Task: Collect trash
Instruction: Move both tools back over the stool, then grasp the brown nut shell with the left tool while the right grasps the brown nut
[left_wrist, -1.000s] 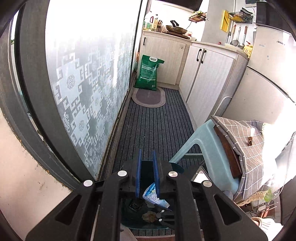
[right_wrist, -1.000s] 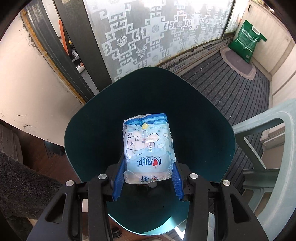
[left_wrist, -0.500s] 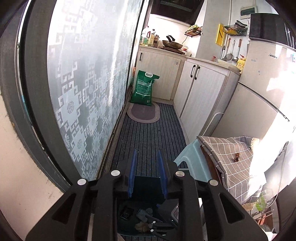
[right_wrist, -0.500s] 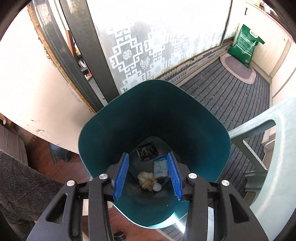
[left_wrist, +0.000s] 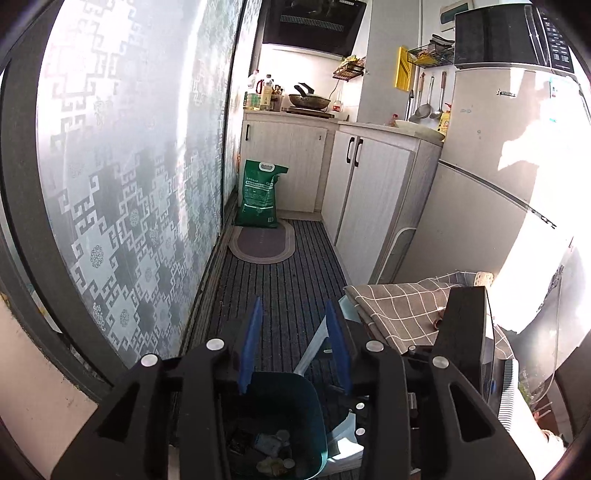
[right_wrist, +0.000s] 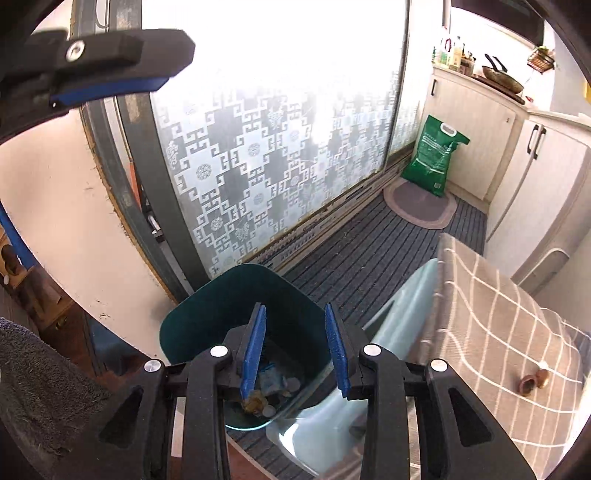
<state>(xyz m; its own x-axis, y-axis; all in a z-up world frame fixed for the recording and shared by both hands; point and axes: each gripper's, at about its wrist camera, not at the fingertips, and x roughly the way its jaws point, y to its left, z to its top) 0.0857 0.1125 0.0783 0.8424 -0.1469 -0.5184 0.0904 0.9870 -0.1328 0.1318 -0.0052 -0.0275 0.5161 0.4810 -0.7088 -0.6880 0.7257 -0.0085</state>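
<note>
Left fingers (left_wrist: 293, 345) opening, nothing between them; right fingers (right_wrist: 295, 349) closing, also empty, moderately apart. Below both sets of fingers sits the dark teal plastic trash bin (right_wrist: 207, 314), with a blue-white soft tissue packet (right_wrist: 271, 380) and crumpled scraps at its bottom. The packet looks light, squashy and slick; pinch across its short sides. Long axis unclear, partly hidden.

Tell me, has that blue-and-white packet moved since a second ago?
Yes. It was between the right gripper's fingers above the bin; now the packet lies at the bin's bottom, and the closing jaws hold nothing.
</note>
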